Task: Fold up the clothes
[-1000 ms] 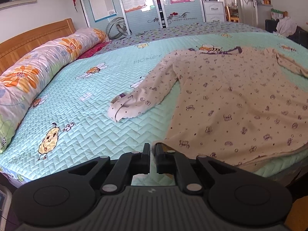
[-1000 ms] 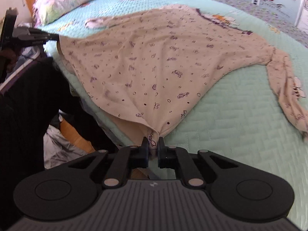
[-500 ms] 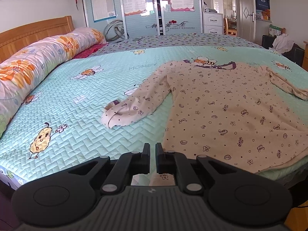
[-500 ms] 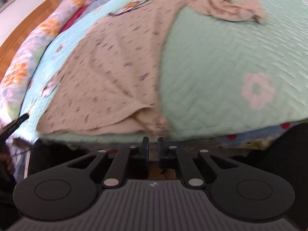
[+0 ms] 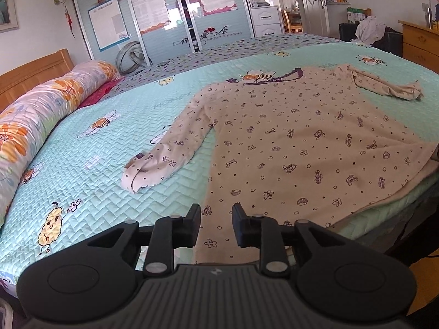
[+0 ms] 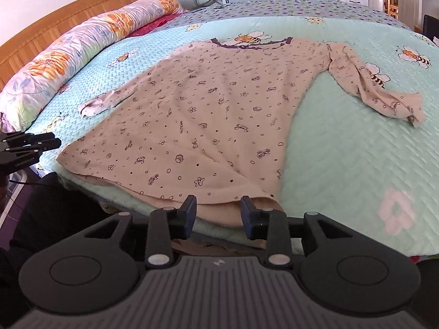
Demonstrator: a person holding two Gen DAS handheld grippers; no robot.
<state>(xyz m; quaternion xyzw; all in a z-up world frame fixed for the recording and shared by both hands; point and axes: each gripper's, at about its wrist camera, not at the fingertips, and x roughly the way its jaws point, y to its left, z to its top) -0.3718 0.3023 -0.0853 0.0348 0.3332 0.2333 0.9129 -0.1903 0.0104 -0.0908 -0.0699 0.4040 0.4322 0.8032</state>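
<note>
Both grippers hang at the near edge of the bed with their jaws parted and nothing pinched: the left gripper has the near-left corner of the shirt's hem lying in the gap between its fingers, and the right gripper has the near-right part of the hem just beyond its tips, yet no pad presses on cloth in either view. Their jaws have just been opening, which reads as a release, so the hem is let go where it was wanted. That explains how the shirt lies: spread flat and face down the length of the green quilt, purple-trimmed collar at the far end, hem along the near edge and slightly over it, body smooth enough to serve as a base for folding. The sleeves are not yet dealt with. The left sleeve runs out toward the near left and ends in a crumpled cuff, while the right sleeve trails off to the right with its end bunched. I judge the laying-out finished and the folding proper still ahead, most likely starting with a sleeve brought in across the body. A long flowered pillow sits far left against the wooden headboard, well clear of the work.
</note>
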